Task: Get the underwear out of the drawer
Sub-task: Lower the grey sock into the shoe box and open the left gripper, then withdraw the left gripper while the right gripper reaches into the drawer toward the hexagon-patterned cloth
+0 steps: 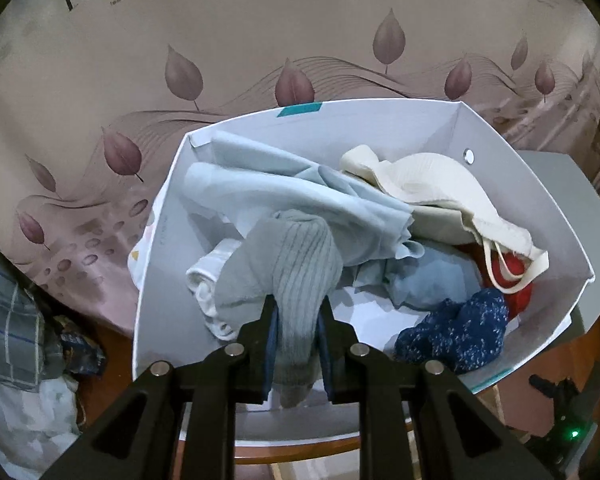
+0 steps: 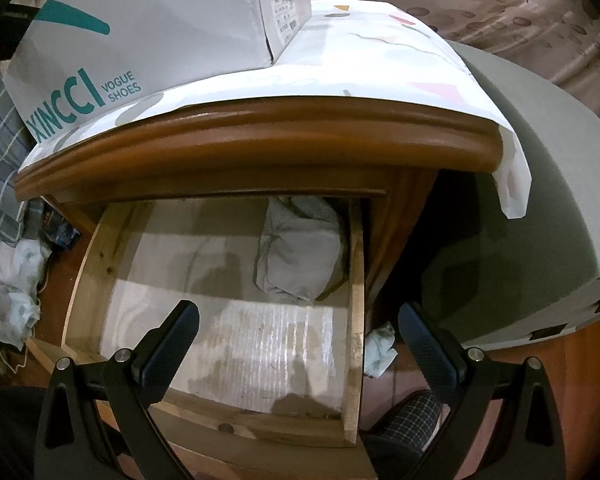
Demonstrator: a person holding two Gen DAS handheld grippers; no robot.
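Clamped between the narrow jaws of the left tool [image 1: 297, 322] is a grey ribbed garment [image 1: 296, 276], hanging over the near side of an open white shoe box [image 1: 496, 156]. Inside the box: pale blue cloth [image 1: 300, 196] far left, a cream bra [image 1: 432, 192] far right, a red item [image 1: 514, 276] and a dark blue speckled piece [image 1: 456, 334] near right, white rolled fabric [image 1: 210, 276] near left. Right tool [image 2: 299, 330] stands wide, holding nothing, above the open wooden drawer [image 2: 356, 320]. One folded grey-white garment [image 2: 300, 252] lies at the drawer's far right corner. Box sits on the patterned cloth [image 2: 380, 52] covering the nightstand [image 2: 260, 136].
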